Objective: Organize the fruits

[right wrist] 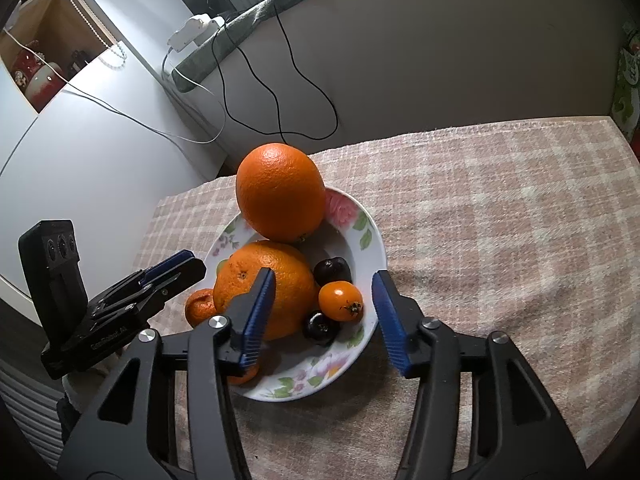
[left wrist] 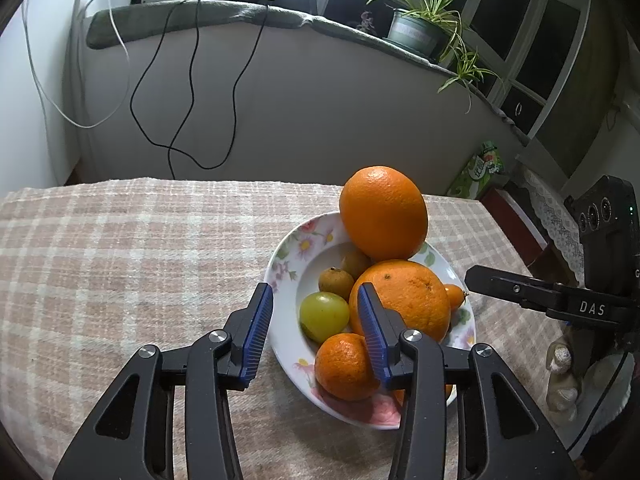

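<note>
A floral plate (left wrist: 284, 252) (right wrist: 368, 232) on the checked cloth holds a heap of fruit. One big orange (left wrist: 384, 212) (right wrist: 280, 192) rests on top of another orange (left wrist: 408, 296) (right wrist: 296, 280). Around them lie a mandarin (left wrist: 342, 364) (right wrist: 200, 306), a green grape (left wrist: 324, 316), small brown fruits (left wrist: 336, 282), a small orange fruit (left wrist: 456, 296) (right wrist: 341, 301) and dark cherries (right wrist: 332, 270). My left gripper (left wrist: 315, 292) (right wrist: 176, 268) is open over the plate's near side and grips nothing. My right gripper (right wrist: 324, 276) (left wrist: 480, 276) is open above the small orange fruit and cherries, pads clear of them.
The checked cloth (left wrist: 120, 260) (right wrist: 500, 220) covers the table up to a wall hung with cables (left wrist: 192, 92). A potted plant (left wrist: 416, 28) stands on the sill. A green box (left wrist: 480, 172) is past the table's far right corner. A hand (left wrist: 562, 380) shows behind the right gripper.
</note>
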Demonstrator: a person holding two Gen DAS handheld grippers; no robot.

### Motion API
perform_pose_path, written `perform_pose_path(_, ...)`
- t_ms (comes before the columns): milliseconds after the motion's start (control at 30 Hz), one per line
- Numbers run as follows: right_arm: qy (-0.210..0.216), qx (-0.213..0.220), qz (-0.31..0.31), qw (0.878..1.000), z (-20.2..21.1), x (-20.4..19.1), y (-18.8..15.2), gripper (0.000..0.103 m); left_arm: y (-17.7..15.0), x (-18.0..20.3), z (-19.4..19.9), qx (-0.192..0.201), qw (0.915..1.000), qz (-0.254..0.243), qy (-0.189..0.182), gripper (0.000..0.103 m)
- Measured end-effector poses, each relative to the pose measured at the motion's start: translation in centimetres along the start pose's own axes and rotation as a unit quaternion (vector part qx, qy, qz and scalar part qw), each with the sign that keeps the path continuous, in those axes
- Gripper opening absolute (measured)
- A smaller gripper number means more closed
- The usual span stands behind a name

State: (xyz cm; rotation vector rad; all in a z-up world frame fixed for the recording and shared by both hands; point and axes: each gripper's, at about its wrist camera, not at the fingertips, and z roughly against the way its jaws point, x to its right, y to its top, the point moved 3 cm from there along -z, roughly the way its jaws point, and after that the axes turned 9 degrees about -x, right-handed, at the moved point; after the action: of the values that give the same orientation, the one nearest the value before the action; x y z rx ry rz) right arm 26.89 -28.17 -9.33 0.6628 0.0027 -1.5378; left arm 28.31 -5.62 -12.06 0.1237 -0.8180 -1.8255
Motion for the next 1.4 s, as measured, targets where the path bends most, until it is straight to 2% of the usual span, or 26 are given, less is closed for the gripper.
perform_pose_path(367,-0.013,0.014,0.012,1.000,1.0,-0.4,-0.3,0.065,-0.4,0.5,0.6,0.004,1.0000,-0.007,0.006,0.048)
perform_pose_path(467,-0.018,0.018,0.021,0.999,1.3,-0.8,-0.5,0.069,-0.6,0.8,0.9,0.006,0.9999,-0.011,0.008,0.053)
perform_pose_path(733,-0.034,0.034,0.057,0.997,2.3,-2.6,-1.3,0.077,-1.1,1.6,2.1,0.016,0.9996,-0.021,0.012,0.059)
perform_pose_path(1100,-0.066,0.061,0.112,0.990,4.0,-4.8,-2.7,0.083,-2.0,2.6,4.3,0.040,0.9986,-0.028,0.022,0.067)
perform_pose_path(1400,-0.071,0.080,0.110,0.988,5.2,-4.3,-3.8,0.087,-3.2,3.3,6.4,0.065,0.9966,-0.032,0.038,0.071)
